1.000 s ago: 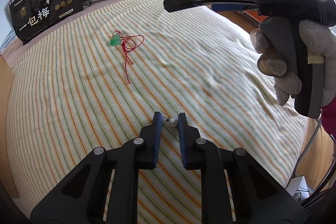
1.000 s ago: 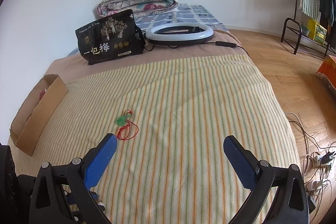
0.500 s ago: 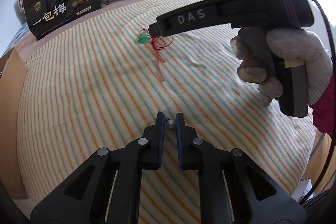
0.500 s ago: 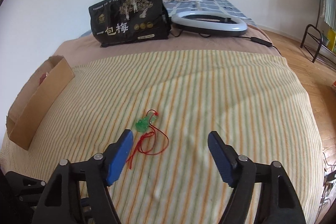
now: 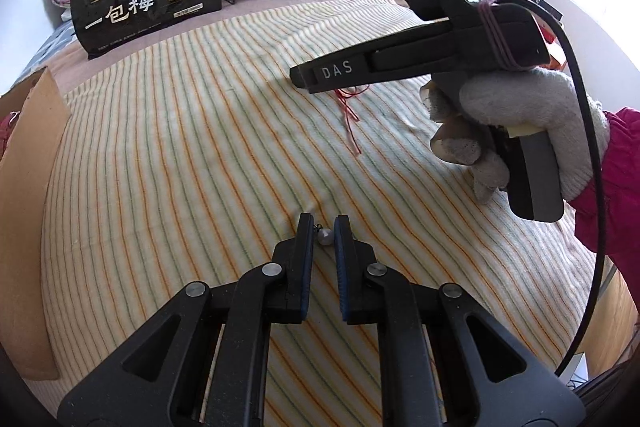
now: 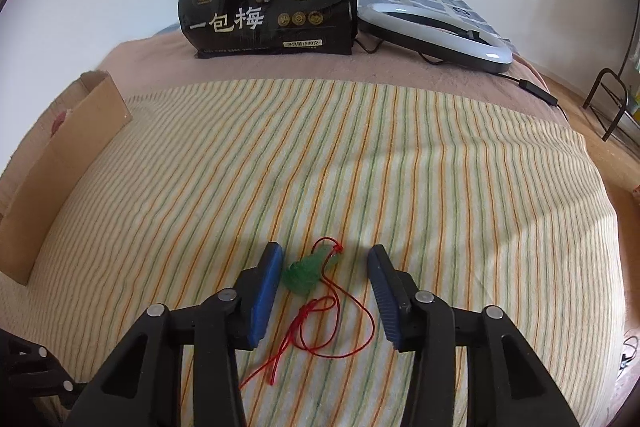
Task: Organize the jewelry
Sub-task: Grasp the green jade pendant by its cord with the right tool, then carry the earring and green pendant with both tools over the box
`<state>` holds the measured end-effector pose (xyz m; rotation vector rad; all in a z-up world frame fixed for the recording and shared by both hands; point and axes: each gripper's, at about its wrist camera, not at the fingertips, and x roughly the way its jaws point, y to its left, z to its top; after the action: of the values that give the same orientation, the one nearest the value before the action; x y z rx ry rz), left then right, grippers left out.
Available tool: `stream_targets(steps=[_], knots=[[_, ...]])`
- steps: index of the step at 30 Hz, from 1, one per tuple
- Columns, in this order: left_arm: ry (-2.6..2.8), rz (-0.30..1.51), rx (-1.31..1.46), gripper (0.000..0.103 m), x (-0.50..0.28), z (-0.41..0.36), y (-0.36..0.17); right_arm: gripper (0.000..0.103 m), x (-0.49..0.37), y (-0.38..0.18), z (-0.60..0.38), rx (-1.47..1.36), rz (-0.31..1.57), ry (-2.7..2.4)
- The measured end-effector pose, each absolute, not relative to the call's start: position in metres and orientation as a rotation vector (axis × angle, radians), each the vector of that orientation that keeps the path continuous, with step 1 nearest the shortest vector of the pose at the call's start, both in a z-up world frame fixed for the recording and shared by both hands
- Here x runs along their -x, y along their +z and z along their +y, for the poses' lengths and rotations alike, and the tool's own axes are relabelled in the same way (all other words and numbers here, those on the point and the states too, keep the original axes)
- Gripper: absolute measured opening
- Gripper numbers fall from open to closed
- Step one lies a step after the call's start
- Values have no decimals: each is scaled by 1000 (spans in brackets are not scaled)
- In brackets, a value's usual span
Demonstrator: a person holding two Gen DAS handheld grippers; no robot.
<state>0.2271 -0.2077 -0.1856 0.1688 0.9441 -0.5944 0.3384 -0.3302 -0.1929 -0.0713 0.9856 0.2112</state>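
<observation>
Left wrist view: your left gripper (image 5: pixel 324 227) pinched a small pearl earring (image 5: pixel 324 236) between its nearly shut tips, low over the striped blanket (image 5: pixel 180 167), likely so it would not roll away. Your right gripper (image 6: pixel 325 263) was open wide, pointing down with its fingers on both sides of the green jade pendant (image 6: pixel 305 271) and its red cord (image 6: pixel 320 323), ready to close. The cardboard box (image 6: pixel 60 163) waited at the left edge, maybe for the jewelry.

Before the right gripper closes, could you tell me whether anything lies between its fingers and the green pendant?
Nothing visible does. The green pendant lies between the open fingers of the right gripper, close to the left finger, with only its own red cord trailing toward the gripper.
</observation>
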Motion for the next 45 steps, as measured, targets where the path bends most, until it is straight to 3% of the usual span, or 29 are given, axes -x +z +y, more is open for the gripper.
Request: stream_targets(steps=[4,6,9,17,45], knots=[[-582,948,-153,10,-230,-202,-185,26,-339,-191,-327,90,995,219],[-574,949,-145,10,-230,-199,-184,25,-338,-190,-327,92,997,222],[-562,949,-132,10,-230,-192,-180,14,-335,-188,-329,69,998,237],[-537,935,-80,9,-229,-172,-164,14,-318,-172,-332,38,972,252],[-450,786,-5,9,-193,-90,-76,14,-237,-38,-295,44,758,328]])
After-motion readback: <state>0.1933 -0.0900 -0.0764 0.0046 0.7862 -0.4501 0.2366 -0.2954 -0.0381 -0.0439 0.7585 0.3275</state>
